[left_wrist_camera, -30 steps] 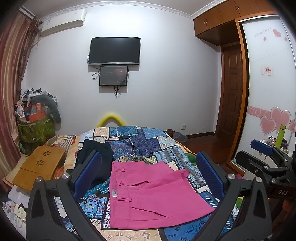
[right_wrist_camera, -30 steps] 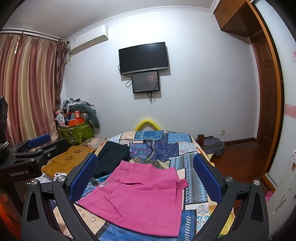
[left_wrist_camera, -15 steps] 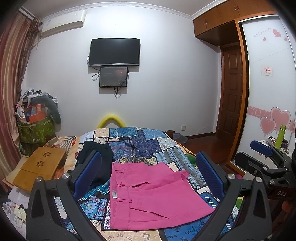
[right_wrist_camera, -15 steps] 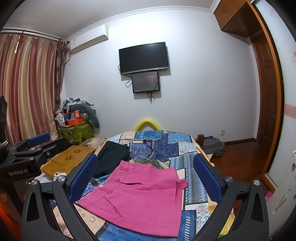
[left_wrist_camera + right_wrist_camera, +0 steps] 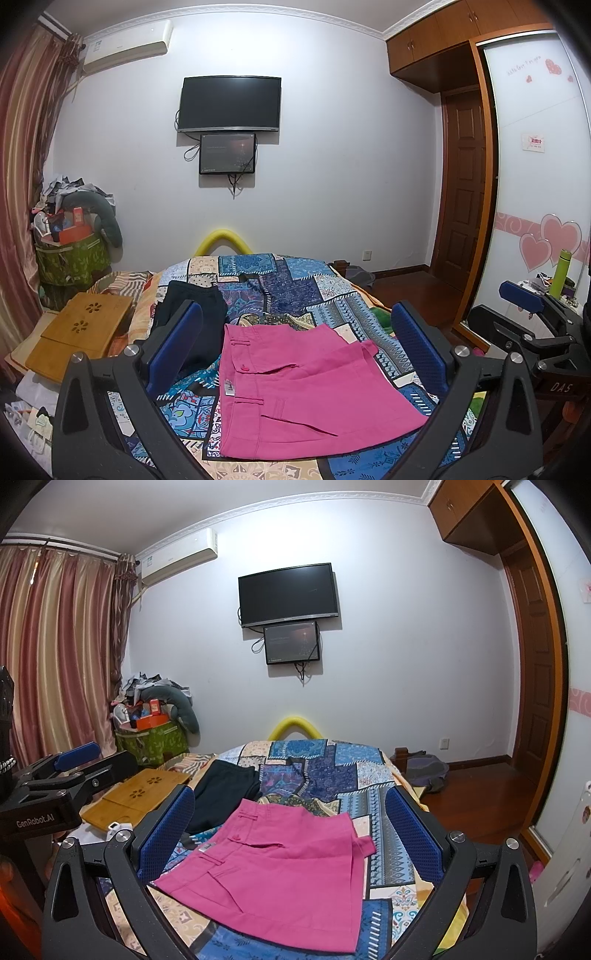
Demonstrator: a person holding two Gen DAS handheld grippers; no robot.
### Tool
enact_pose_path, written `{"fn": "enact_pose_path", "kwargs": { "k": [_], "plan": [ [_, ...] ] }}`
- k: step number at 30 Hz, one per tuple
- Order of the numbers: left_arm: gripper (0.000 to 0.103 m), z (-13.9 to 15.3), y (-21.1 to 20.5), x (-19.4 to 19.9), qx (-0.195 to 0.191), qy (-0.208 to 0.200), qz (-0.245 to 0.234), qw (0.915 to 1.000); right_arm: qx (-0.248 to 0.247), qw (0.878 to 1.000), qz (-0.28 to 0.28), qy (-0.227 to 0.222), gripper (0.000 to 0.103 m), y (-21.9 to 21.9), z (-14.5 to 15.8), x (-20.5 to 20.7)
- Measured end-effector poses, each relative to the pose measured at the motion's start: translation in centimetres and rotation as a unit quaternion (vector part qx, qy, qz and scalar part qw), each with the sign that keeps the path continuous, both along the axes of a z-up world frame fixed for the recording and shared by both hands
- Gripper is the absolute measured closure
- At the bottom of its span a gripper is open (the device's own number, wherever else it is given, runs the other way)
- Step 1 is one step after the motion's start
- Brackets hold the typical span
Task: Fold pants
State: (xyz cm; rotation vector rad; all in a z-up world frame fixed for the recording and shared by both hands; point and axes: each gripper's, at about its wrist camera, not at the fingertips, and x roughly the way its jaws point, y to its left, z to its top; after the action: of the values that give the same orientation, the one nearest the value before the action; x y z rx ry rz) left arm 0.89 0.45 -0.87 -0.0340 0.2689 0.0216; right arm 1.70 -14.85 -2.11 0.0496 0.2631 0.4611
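Pink pants [image 5: 303,387] lie folded flat on the patchwork bedspread [image 5: 288,288], waistband to the left; they also show in the right wrist view [image 5: 280,864]. My left gripper [image 5: 295,350] is open and empty, held above the near edge of the bed with the pants between its blue pads. My right gripper [image 5: 288,830] is open and empty, also above the pants. The right gripper shows at the right edge of the left wrist view [image 5: 532,325]; the left gripper shows at the left of the right wrist view [image 5: 66,775].
A dark folded garment [image 5: 192,310] lies behind the pink pants on the left. A wooden lap table [image 5: 81,332] sits beside the bed at left. A green basket of clutter [image 5: 70,258] stands in the corner. The wardrobe [image 5: 535,184] is at right.
Both views have barely shifted; the pants and both grippers stay as they were.
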Motion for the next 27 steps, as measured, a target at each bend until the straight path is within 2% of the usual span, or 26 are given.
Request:
{"fn": "enact_pose_path", "kwargs": {
  "k": [13, 17, 21, 27],
  "plan": [
    [0.000, -0.6, 0.0, 1.6, 0.009, 0.010, 0.002, 0.9999, -0.007, 1.000, 0.002, 0.017, 0.000, 0.3, -0.8, 1.5],
    [0.000, -2.2, 0.9, 4.3, 0.001, 0.044, 0.001, 0.9990, -0.016, 0.999, -0.002, 0.034, 0.000, 0.6, -1.9, 3.0],
    [0.000, -4.3, 2.4, 7.7, -0.006, 0.088, 0.012, 0.9960, -0.033, 0.997, -0.013, 0.066, 0.000, 0.7, -4.2, 5.8],
    [0.000, -8.7, 5.4, 13.3, -0.018, 0.175, 0.043, 0.9835, -0.061, 0.990, -0.023, 0.126, 0.000, 0.3, -8.1, 10.1]
  ]
}}
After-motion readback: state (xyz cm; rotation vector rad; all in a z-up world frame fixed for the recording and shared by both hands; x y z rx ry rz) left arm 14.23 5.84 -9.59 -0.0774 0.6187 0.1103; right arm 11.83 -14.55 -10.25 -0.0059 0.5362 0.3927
